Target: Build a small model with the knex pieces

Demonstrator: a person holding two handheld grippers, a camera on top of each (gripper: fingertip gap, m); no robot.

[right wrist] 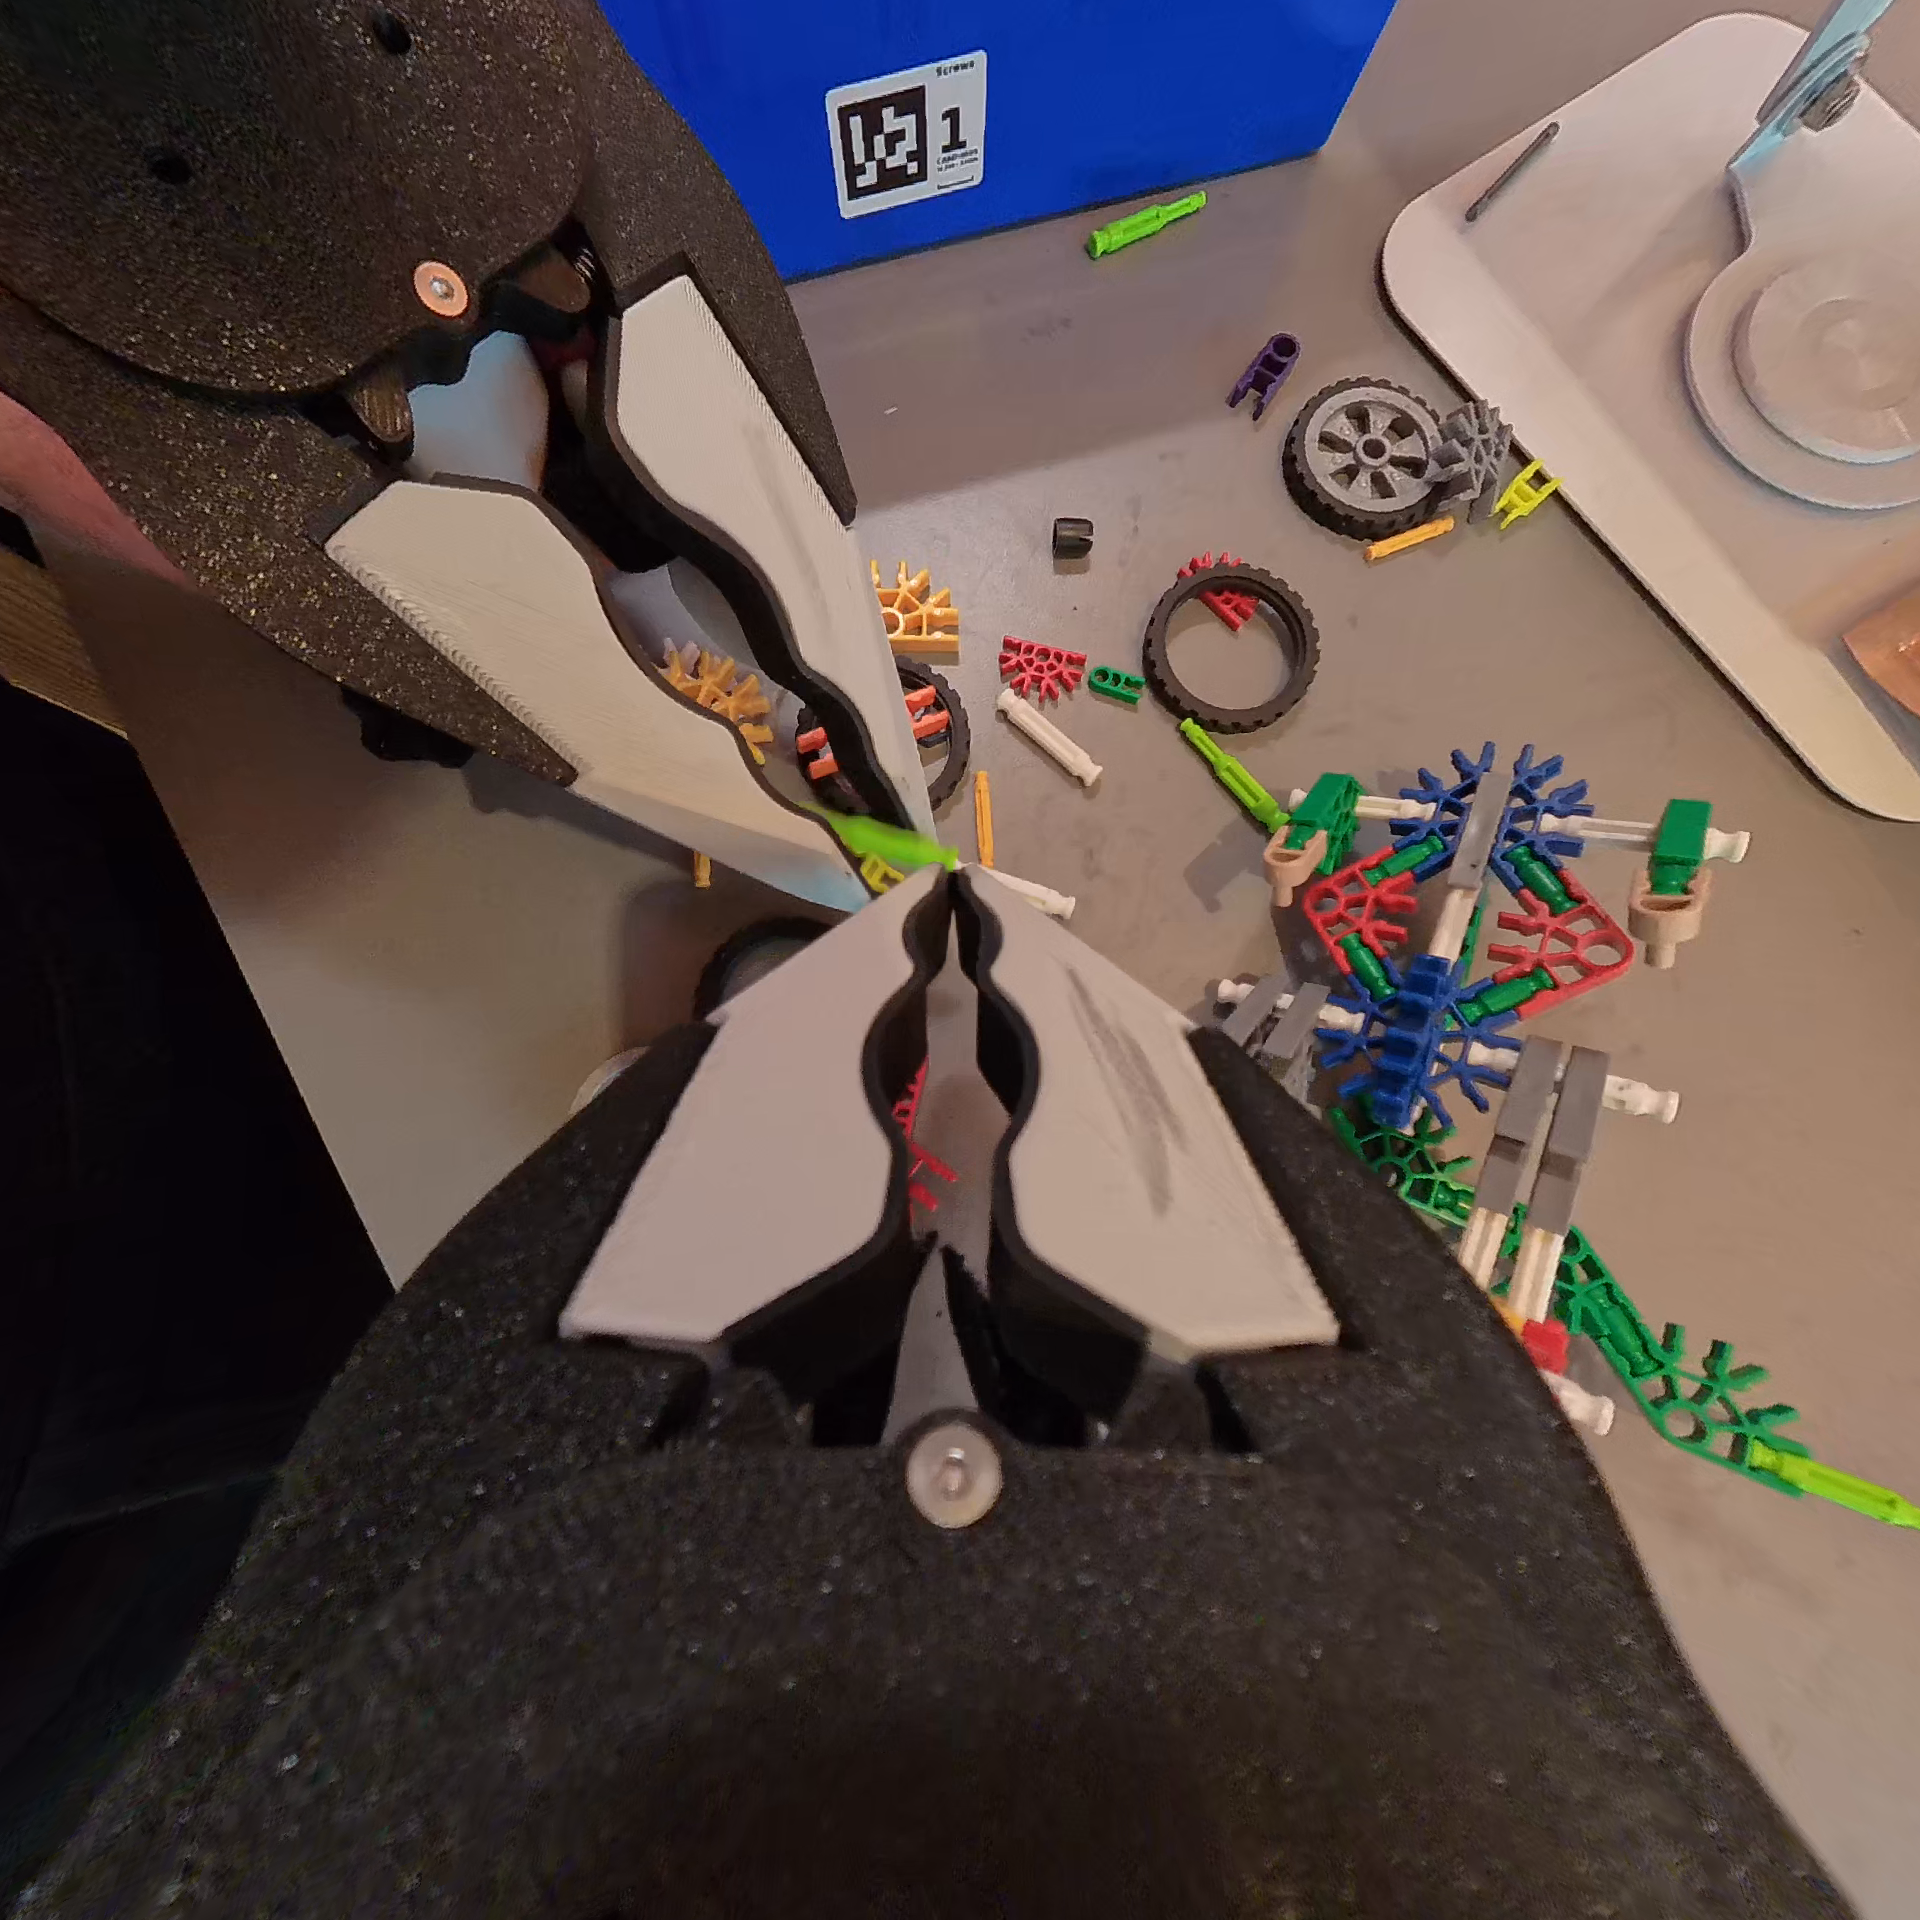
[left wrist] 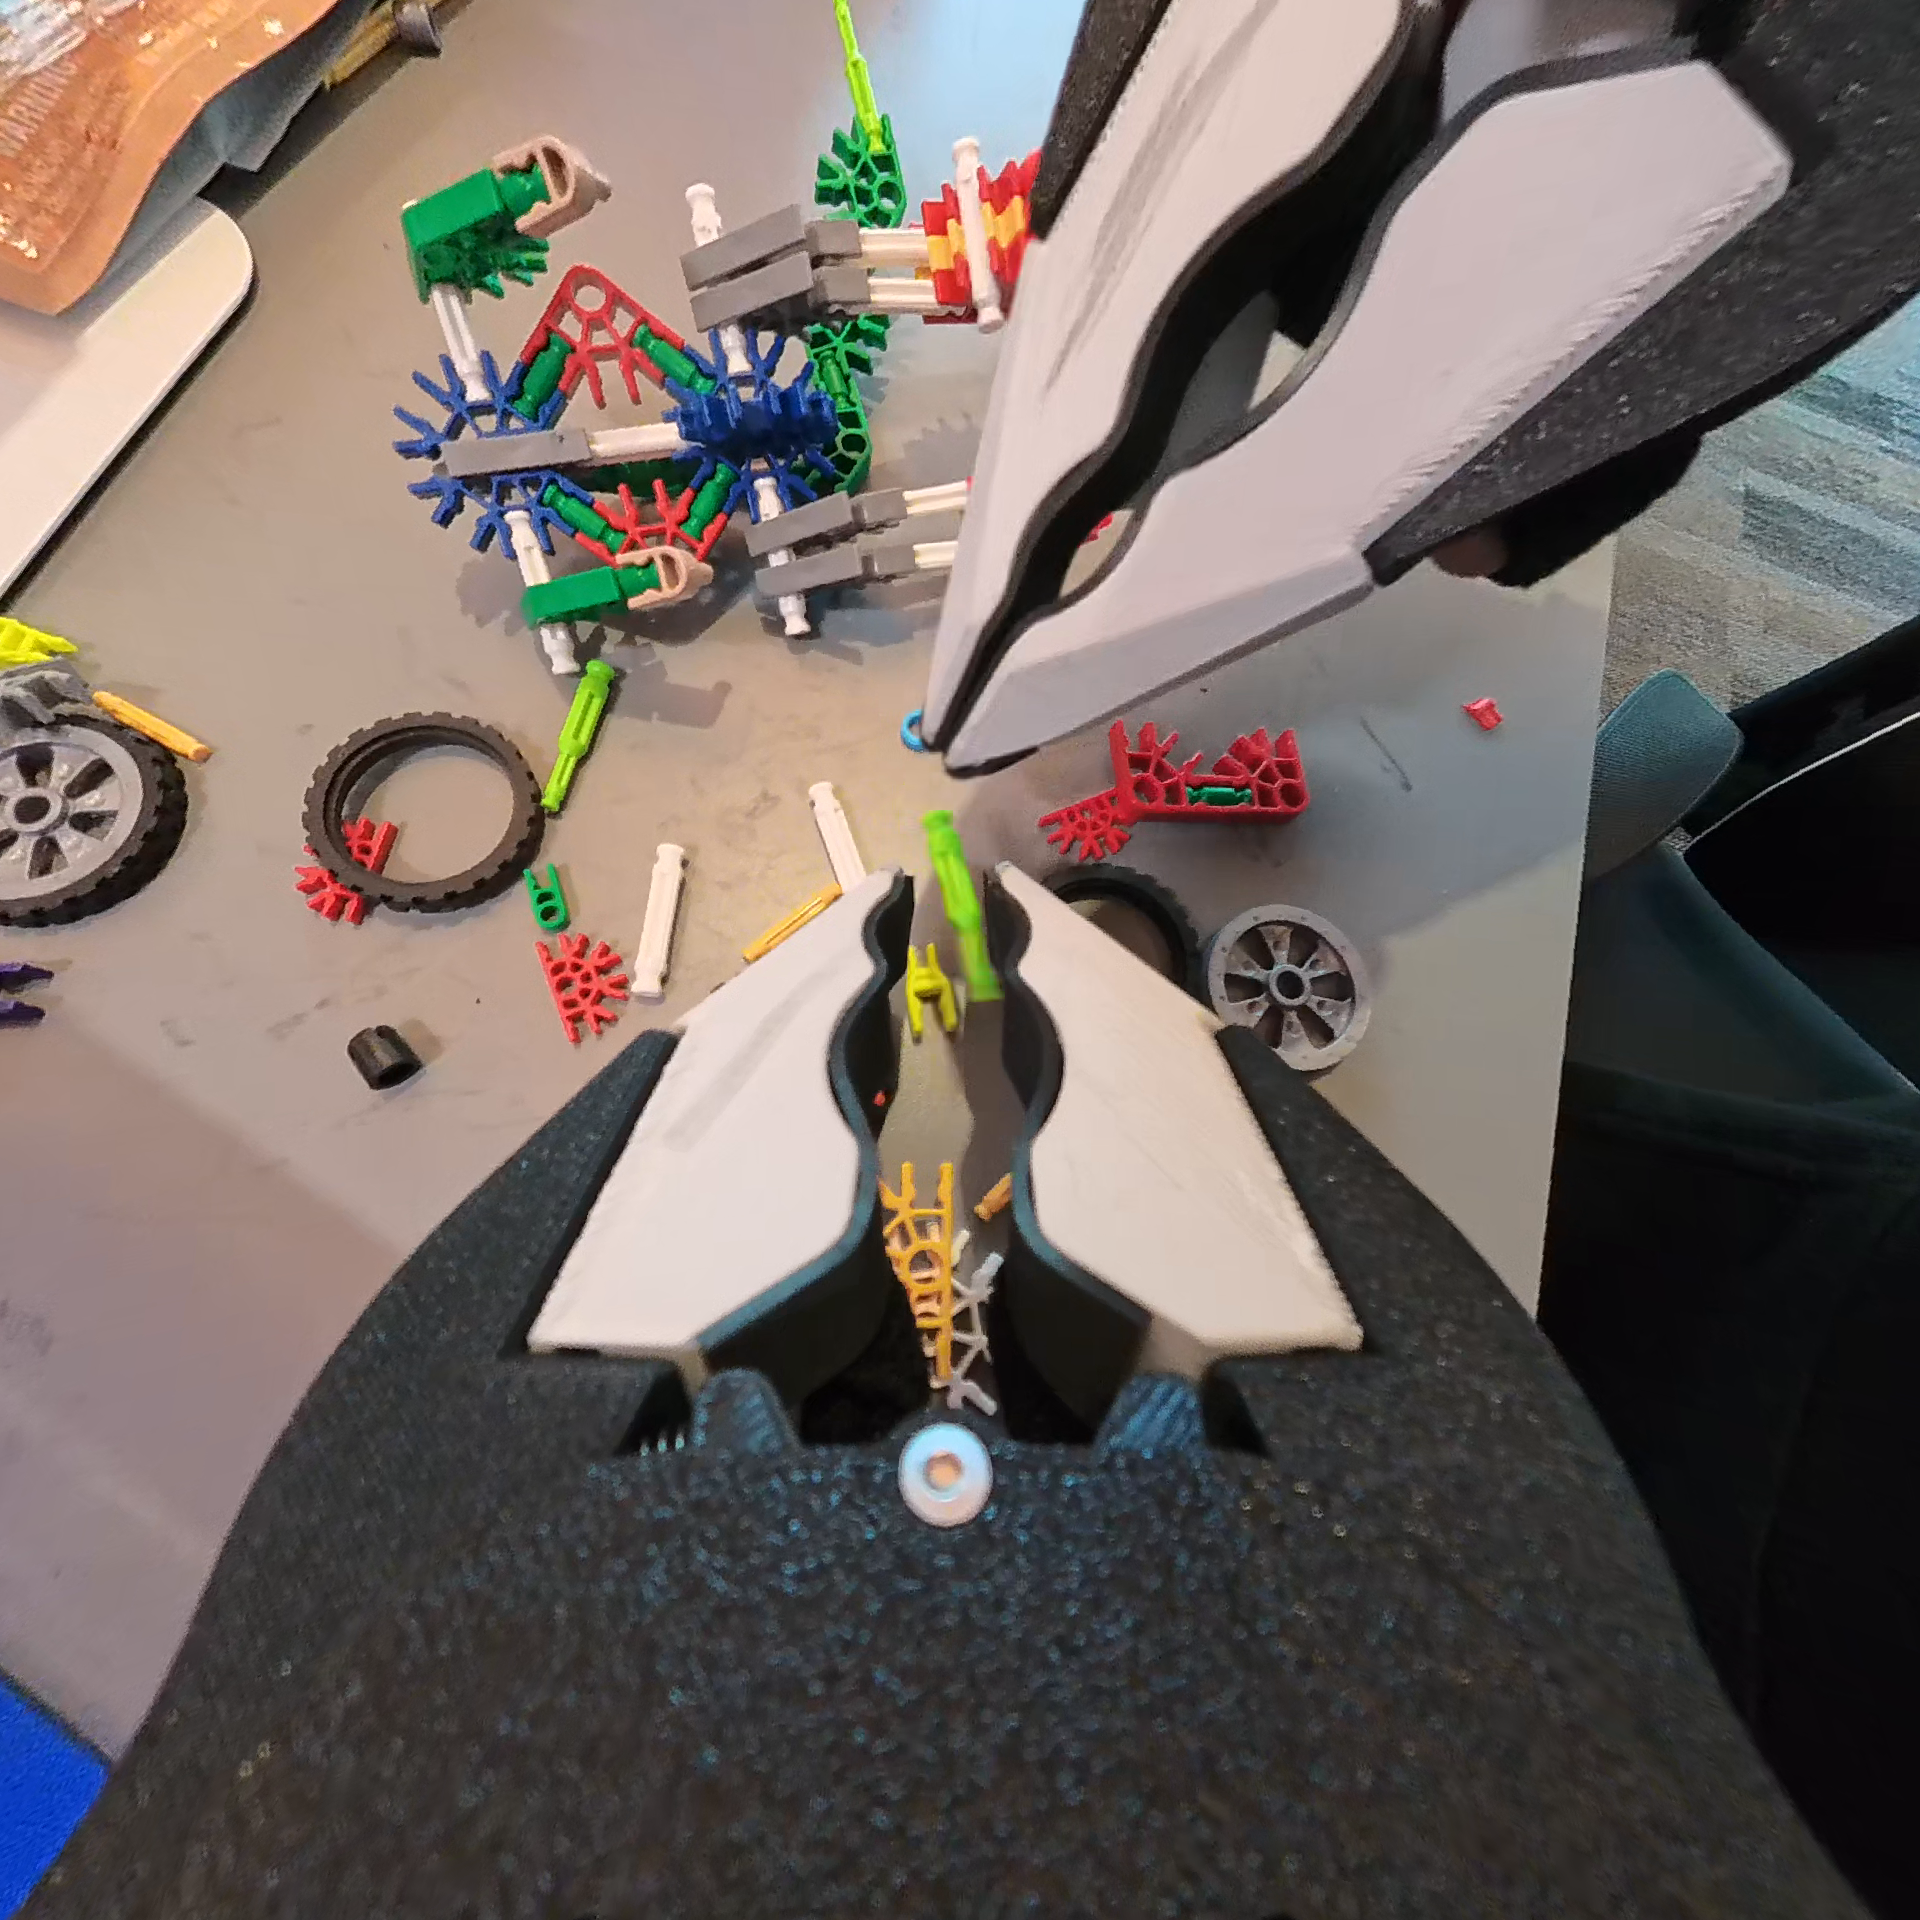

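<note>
My left gripper (left wrist: 951,883) is shut on a lime green rod (left wrist: 961,914), which stands out past its tips a little above the grey table (left wrist: 260,582). In the right wrist view the left gripper (right wrist: 914,847) comes in from the upper left, with the rod (right wrist: 878,834) poking out between its tips. My right gripper (right wrist: 951,883) is shut, tip to tip with the left one. In the left wrist view it (left wrist: 945,748) reaches down from the upper right, just beyond the rod's far end. A small blue ring (left wrist: 912,727) shows at its tips.
A multicoloured rod-and-connector model (left wrist: 644,416) stands behind, also in the right wrist view (right wrist: 1455,987). Loose parts lie around: a black tyre (left wrist: 421,821), a grey wheel (left wrist: 1288,987), red connectors (left wrist: 1195,790), white rods. A blue box (right wrist: 1039,104) and white tray (right wrist: 1558,364) border the table. My two grippers' fingertips are within a few centimetres of each other. My left gripper's tips are some 7 cm from the grey wheel (left wrist: 1288,987).
</note>
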